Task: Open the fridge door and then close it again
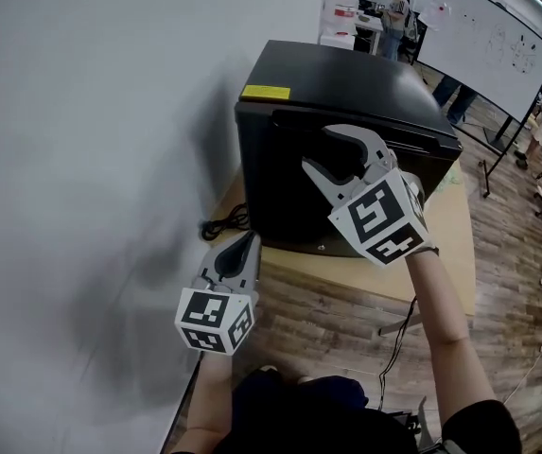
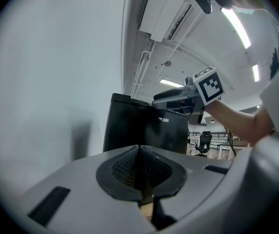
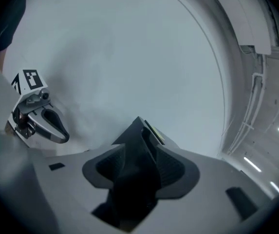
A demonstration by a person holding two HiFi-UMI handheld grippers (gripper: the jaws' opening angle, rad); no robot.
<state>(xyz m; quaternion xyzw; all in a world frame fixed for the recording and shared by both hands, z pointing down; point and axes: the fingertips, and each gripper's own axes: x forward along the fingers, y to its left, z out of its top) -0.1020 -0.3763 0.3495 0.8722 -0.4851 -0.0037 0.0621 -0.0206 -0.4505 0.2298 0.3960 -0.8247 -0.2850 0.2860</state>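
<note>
Fridge sits on the table by the wall, door looks shut. My right gripper has its jaws spread at the door's top edge, gripping nothing, probably lined up for the pull. My left gripper is pressed together, empty, parked low out of the way.

Black cable at wooden table edge by white wall; whiteboard far right
</note>
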